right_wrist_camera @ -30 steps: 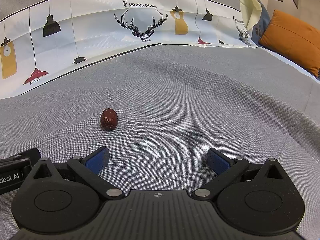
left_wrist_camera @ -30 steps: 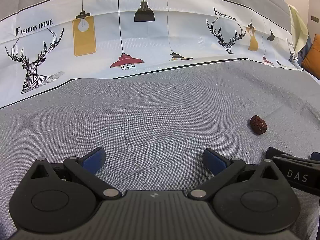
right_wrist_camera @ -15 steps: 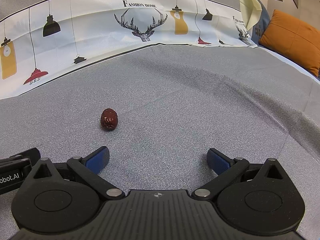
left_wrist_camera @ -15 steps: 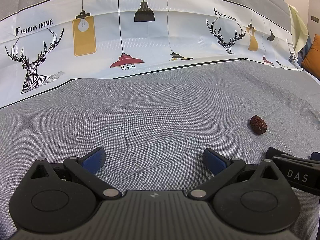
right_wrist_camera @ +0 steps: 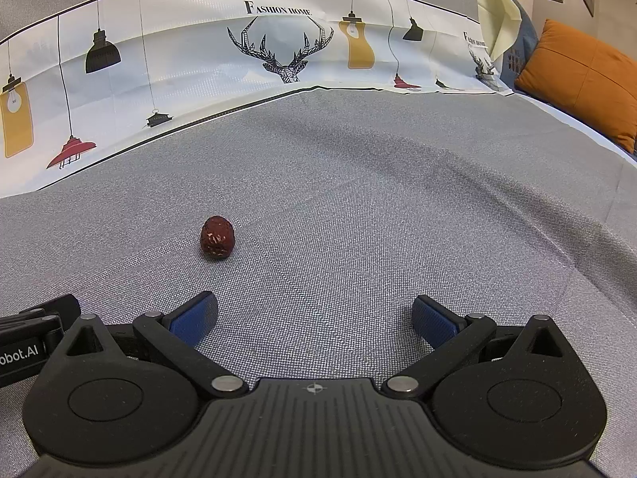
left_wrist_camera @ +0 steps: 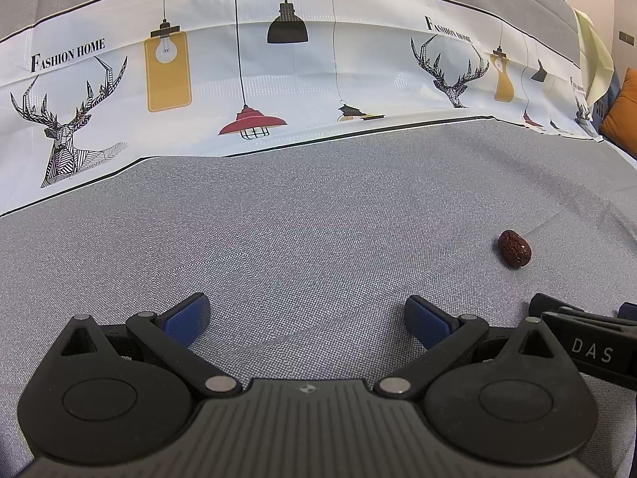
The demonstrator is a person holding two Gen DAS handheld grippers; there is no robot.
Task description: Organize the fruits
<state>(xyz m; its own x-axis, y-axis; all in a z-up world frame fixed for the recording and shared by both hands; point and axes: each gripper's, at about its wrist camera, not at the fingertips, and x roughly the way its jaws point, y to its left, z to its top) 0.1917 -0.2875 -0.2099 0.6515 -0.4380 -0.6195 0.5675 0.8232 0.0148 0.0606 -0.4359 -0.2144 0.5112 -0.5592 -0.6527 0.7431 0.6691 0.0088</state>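
A small dark red wrinkled fruit, like a dried date (left_wrist_camera: pixel 514 248), lies alone on the grey cloth. In the right wrist view the date (right_wrist_camera: pixel 217 237) sits ahead and to the left of my right gripper. My left gripper (left_wrist_camera: pixel 306 320) is open and empty, low over the cloth, with the date well off to its right. My right gripper (right_wrist_camera: pixel 314 322) is open and empty too. The right gripper's body (left_wrist_camera: pixel 585 348) shows at the right edge of the left wrist view, and the left gripper's body (right_wrist_camera: pixel 28 342) at the left edge of the right wrist view.
A grey cloth (right_wrist_camera: pixel 378 199) covers the surface. A white printed cloth with deer and lamps (left_wrist_camera: pixel 278 75) runs along the back. An orange cushion (right_wrist_camera: pixel 581 75) lies at the far right. A pale yellow sheet (right_wrist_camera: pixel 495 16) stands behind it.
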